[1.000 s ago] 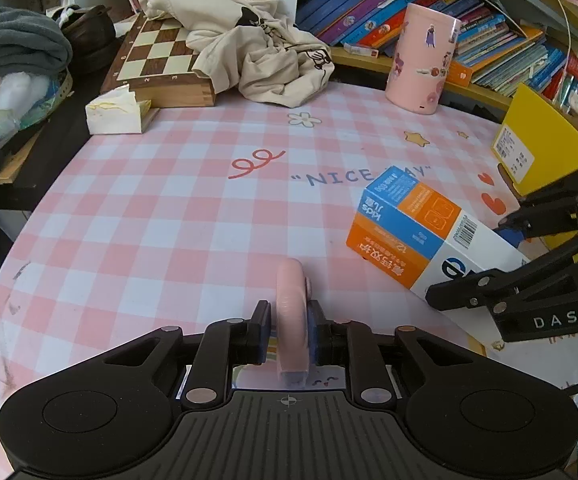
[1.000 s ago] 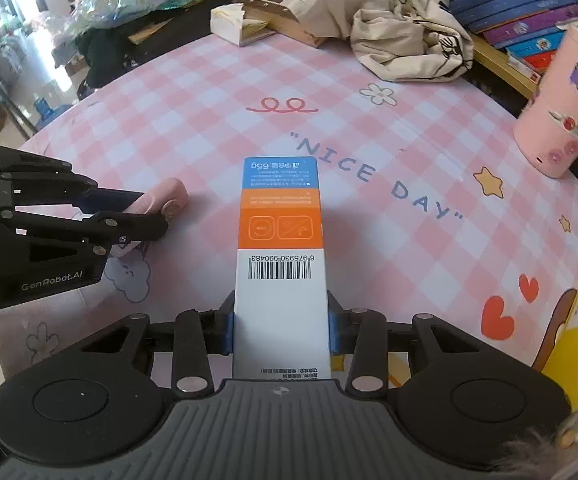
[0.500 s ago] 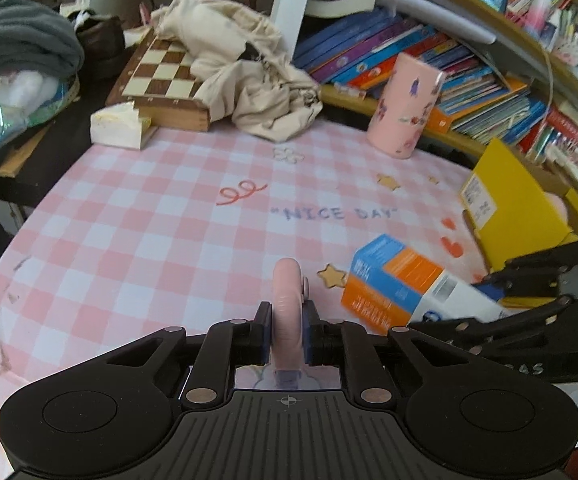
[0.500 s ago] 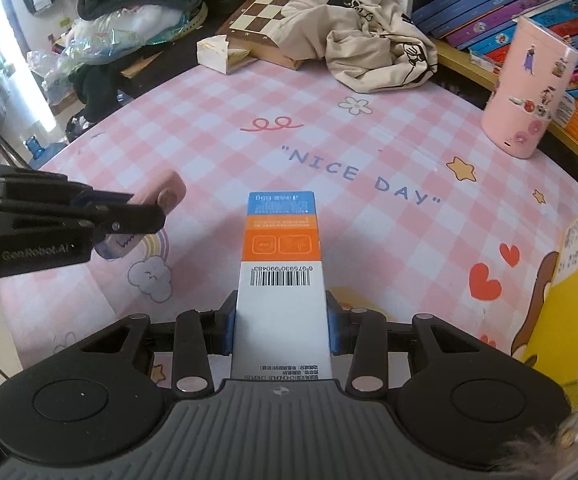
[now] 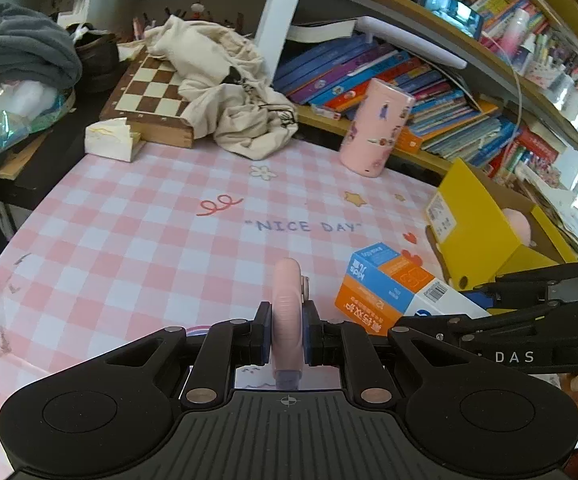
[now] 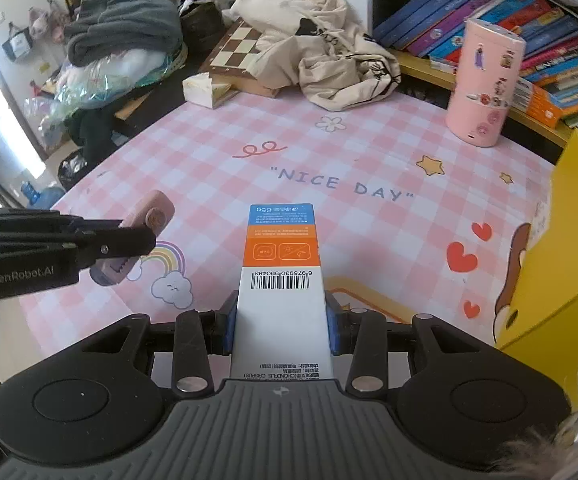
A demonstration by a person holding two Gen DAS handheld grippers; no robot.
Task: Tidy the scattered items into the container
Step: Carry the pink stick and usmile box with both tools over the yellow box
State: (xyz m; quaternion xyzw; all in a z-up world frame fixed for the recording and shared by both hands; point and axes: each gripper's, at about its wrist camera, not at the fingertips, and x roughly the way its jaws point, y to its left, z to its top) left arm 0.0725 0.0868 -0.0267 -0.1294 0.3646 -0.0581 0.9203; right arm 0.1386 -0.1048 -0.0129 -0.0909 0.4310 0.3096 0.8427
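- Left claw [image 5: 286,334]: clenched on the pink device [image 5: 287,312], held edge-on at lower centre of the left wrist view. Since a second ago you have lifted it off the desk [image 5: 129,248]; in the right wrist view it hangs clear above the rainbow print at centre left.
- Right claw [image 6: 280,326]: clenched on the toothpaste box [image 6: 281,276], which runs up the middle of the right wrist view. It too has risen from the checked cloth over the last second.
- Yellow container [image 5: 477,228]: open, at the right edge of both views, with a pale pink item already inside. It now shows more fully than before, so both claws have climbed and drawn back.
- Meaning for the task: both scattered items are in hand and airborne; judged from this, the pick-up is complete and the carry rightward to the container comes next.
- Pink cylinder [image 6: 485,84] and cream cloth bag [image 5: 225,88]: unmoved at the top of the frame.
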